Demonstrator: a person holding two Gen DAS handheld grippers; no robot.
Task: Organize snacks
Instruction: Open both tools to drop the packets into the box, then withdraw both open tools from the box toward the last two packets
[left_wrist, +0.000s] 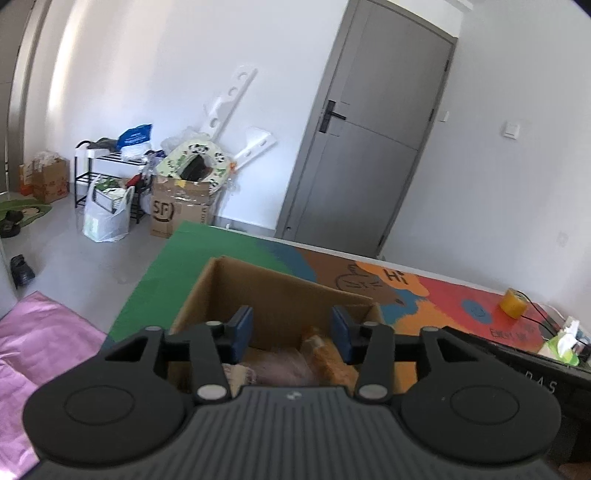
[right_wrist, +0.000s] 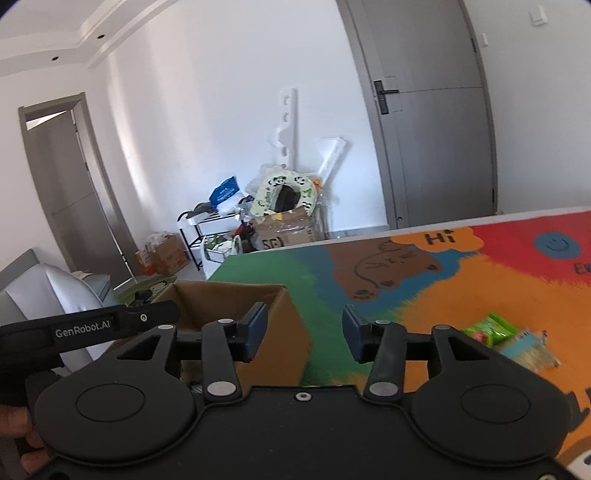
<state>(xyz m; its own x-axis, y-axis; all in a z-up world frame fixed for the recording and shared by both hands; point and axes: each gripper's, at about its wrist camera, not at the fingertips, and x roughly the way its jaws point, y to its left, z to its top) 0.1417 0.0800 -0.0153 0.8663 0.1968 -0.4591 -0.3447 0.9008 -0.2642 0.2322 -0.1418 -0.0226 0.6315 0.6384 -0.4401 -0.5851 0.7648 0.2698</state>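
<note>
An open cardboard box (left_wrist: 280, 291) stands on the colourful table mat (left_wrist: 207, 254). Inside it lie wrapped snacks: an orange-brown packet (left_wrist: 325, 354) and a pinkish packet (left_wrist: 277, 365). My left gripper (left_wrist: 291, 334) is open and empty, just above the box's opening. In the right wrist view the box (right_wrist: 273, 325) is at the lower left, and my right gripper (right_wrist: 304, 334) is open and empty beside its right wall. A green snack packet (right_wrist: 489, 328) and a pale blue packet (right_wrist: 528, 349) lie on the mat (right_wrist: 461, 295) to the right. The left gripper's body (right_wrist: 85, 328) shows over the box.
A yellow tape roll (left_wrist: 513, 302), a cable and a tissue pack (left_wrist: 563, 341) lie at the table's far right. A black case (left_wrist: 535, 373) sits beside the box. Beyond the table are a grey door (left_wrist: 373, 147), boxes, bags and a shoe rack (left_wrist: 107, 177). A pink cover (left_wrist: 33, 354) lies at left.
</note>
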